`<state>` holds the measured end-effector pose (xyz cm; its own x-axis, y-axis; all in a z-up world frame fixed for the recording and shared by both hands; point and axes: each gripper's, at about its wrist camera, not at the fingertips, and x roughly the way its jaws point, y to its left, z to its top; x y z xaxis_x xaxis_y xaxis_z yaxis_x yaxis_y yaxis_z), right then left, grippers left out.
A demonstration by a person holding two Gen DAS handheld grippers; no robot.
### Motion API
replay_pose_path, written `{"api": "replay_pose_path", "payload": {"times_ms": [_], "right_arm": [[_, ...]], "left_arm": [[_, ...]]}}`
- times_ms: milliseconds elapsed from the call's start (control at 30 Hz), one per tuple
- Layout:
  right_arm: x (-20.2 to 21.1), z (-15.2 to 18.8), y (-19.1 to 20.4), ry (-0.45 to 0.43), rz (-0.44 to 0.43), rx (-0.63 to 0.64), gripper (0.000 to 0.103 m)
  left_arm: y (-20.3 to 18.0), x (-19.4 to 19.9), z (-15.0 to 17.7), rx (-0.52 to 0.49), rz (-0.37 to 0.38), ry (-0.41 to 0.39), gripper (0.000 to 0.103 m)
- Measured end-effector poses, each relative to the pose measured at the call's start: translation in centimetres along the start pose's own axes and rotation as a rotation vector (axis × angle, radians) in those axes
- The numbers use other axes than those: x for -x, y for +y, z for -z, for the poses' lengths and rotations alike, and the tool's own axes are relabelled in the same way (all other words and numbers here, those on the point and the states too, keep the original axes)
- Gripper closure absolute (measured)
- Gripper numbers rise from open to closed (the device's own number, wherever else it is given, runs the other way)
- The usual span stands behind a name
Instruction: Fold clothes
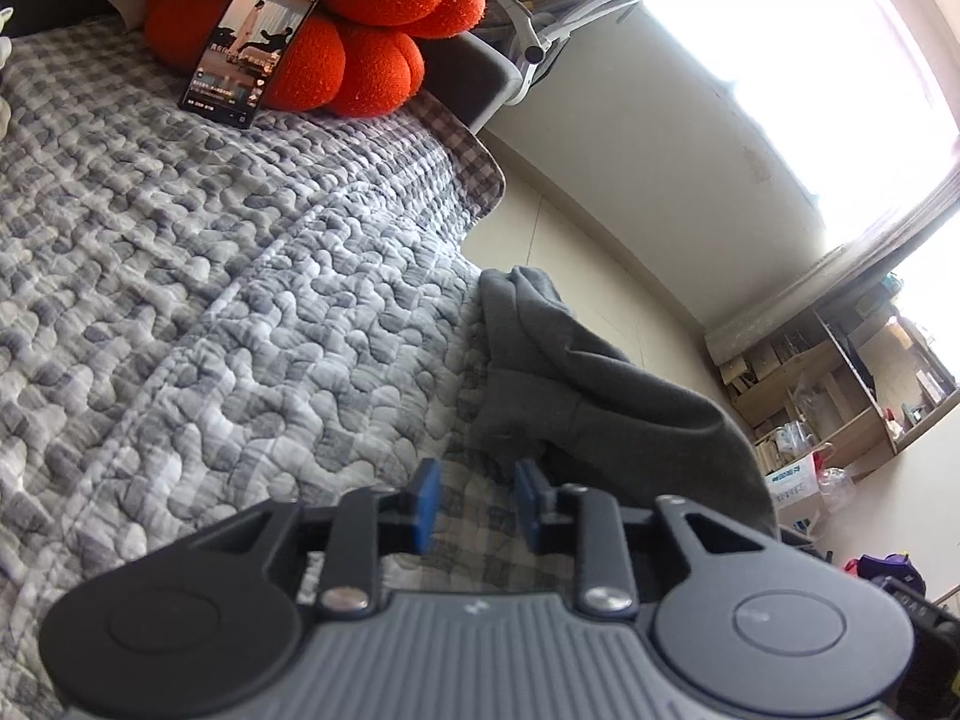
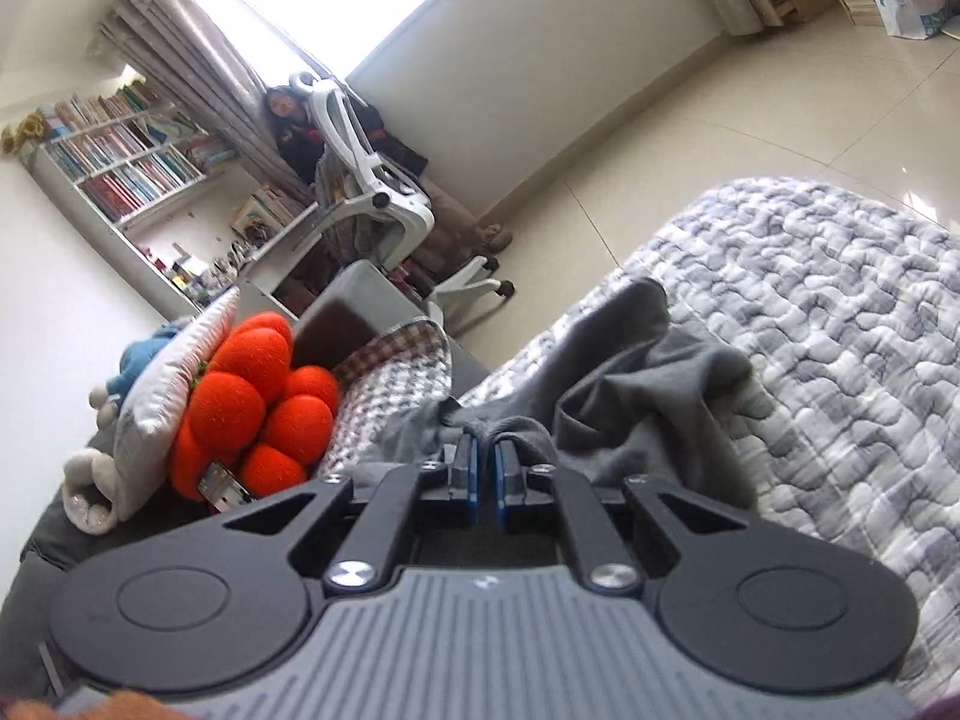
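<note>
A dark grey garment [image 1: 600, 396] lies rumpled on the grey patterned quilt [image 1: 210, 300], close to the bed's edge. My left gripper [image 1: 478, 501] hovers just short of it, open, its blue pads [image 1: 429, 504] apart with only quilt showing between them. In the right wrist view the same grey garment [image 2: 648, 396] is bunched up in folds on the quilt [image 2: 840, 312]. A fold of it runs into the tips of my right gripper [image 2: 486, 471], whose pads [image 2: 471, 474] stand nearly together, pinching the cloth.
An orange lobed cushion [image 1: 372, 12] at the head of the bed has a lit phone [image 1: 252, 42] leaning on it. Beyond the bed are tiled floor [image 2: 750, 120], a white office chair [image 2: 372, 192], a person [image 2: 288, 126] behind it, a bookshelf [image 2: 120, 168] and wooden shelves [image 1: 840, 384].
</note>
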<state>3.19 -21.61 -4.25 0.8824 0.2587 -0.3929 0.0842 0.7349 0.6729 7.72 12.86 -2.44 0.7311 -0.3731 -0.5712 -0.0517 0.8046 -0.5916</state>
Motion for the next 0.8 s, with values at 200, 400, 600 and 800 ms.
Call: {"api": "replay_pose_path", "payload": {"times_ms": [200,400,600,800], "right_arm": [[-0.2,0.9,0.0,0.084,-0.023,0.039,0.095],[-0.6,2.0,-0.3,0.187,-0.063,0.011,0.095],[0.0,2.5,0.2,0.198,-0.059,0.054,0.095],[2.1,1.8,1.8,0.074,-0.107,0.137,0.096]], "left_arm": [[-0.3,-0.9,0.2,0.025,0.05,0.011,0.041],[-0.3,-2.0,0.3,0.072,0.105,0.04,0.042],[-0.6,-2.4,0.4,0.099,0.144,0.036,0.046],[0.2,-2.1,-0.3,0.139,0.106,-0.003,0.048]]}}
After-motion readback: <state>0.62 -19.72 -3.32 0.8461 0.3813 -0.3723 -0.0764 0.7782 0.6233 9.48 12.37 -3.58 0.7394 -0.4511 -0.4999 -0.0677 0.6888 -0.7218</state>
